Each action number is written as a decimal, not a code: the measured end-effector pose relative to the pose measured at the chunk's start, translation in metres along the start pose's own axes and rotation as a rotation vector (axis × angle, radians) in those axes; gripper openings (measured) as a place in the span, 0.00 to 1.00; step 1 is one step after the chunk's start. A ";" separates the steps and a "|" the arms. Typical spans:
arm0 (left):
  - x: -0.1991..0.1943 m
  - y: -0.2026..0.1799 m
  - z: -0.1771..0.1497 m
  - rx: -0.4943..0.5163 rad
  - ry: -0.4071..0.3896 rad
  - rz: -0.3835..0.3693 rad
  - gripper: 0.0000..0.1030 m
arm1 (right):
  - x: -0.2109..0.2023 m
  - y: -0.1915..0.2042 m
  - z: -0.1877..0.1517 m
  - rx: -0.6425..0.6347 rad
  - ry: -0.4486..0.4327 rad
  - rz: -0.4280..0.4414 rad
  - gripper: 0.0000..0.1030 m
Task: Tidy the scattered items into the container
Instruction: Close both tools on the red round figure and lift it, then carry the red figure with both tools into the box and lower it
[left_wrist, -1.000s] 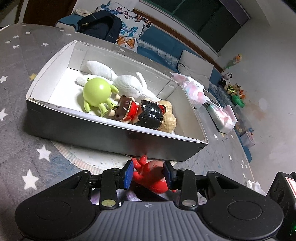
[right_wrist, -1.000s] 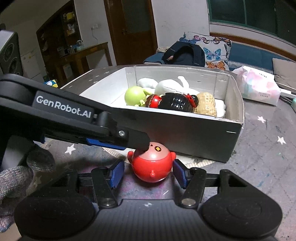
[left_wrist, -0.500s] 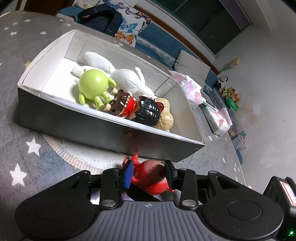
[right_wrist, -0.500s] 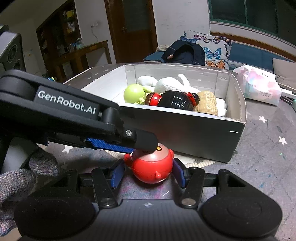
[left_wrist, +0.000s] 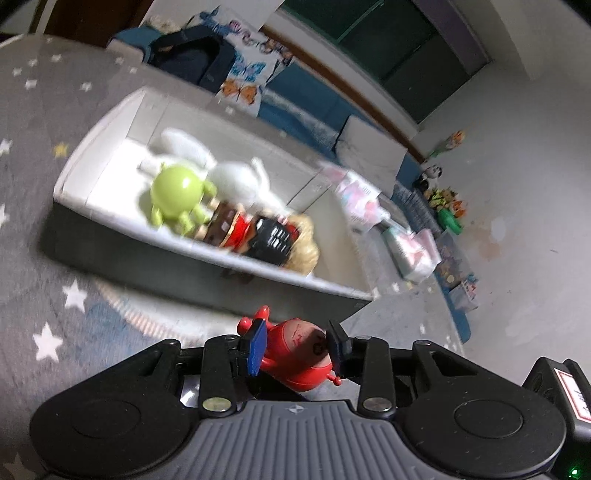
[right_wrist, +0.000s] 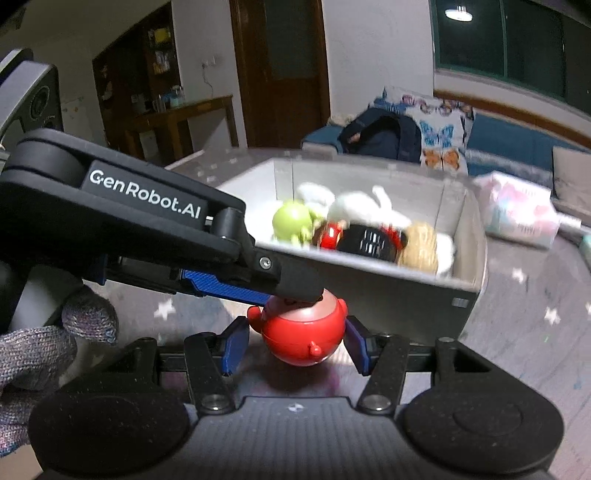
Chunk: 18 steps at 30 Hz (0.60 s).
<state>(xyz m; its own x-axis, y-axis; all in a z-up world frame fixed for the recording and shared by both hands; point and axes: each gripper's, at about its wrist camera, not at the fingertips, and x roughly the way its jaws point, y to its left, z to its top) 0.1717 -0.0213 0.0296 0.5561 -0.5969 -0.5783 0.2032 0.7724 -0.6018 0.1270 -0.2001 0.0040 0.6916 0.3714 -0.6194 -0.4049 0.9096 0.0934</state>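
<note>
A round red toy (left_wrist: 295, 350) sits between the blue pads of my left gripper (left_wrist: 297, 345), which is shut on it and holds it just before the grey box's near wall (left_wrist: 155, 262). In the right wrist view the same red toy (right_wrist: 303, 332) lies between my right gripper's (right_wrist: 295, 345) open fingers, which do not touch it; the left gripper's fingers (right_wrist: 236, 288) clamp its top. The box (right_wrist: 369, 280) holds a green figure (left_wrist: 177, 192), white plush toys (left_wrist: 236, 177), a red-and-black doll (left_wrist: 251, 232) and a peanut-shaped toy (left_wrist: 306, 243).
The grey star-patterned table cover (left_wrist: 40, 302) lies under the box, with a round mat (left_wrist: 147, 317) beneath it. Pink-white packets (left_wrist: 358, 199) lie beyond the box's right end. A sofa with a dark backpack (right_wrist: 380, 133) and butterfly cushions stands behind.
The left gripper has lifted the red toy upward and tilted it, while both views swing and blur. The right gripper stays open around the toy.
</note>
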 end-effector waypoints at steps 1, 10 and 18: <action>-0.003 -0.003 0.004 0.009 -0.012 -0.006 0.36 | -0.002 -0.001 0.005 0.001 -0.012 0.001 0.55; 0.005 -0.015 0.053 0.055 -0.084 -0.001 0.36 | 0.010 -0.015 0.054 0.013 -0.074 0.000 0.55; 0.030 0.003 0.091 0.025 -0.090 0.015 0.36 | 0.057 -0.034 0.088 0.041 -0.041 0.010 0.55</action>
<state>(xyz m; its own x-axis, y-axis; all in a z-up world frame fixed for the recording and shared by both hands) 0.2627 -0.0171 0.0604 0.6293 -0.5645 -0.5343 0.2141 0.7867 -0.5790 0.2329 -0.1937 0.0344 0.7120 0.3868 -0.5860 -0.3874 0.9125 0.1316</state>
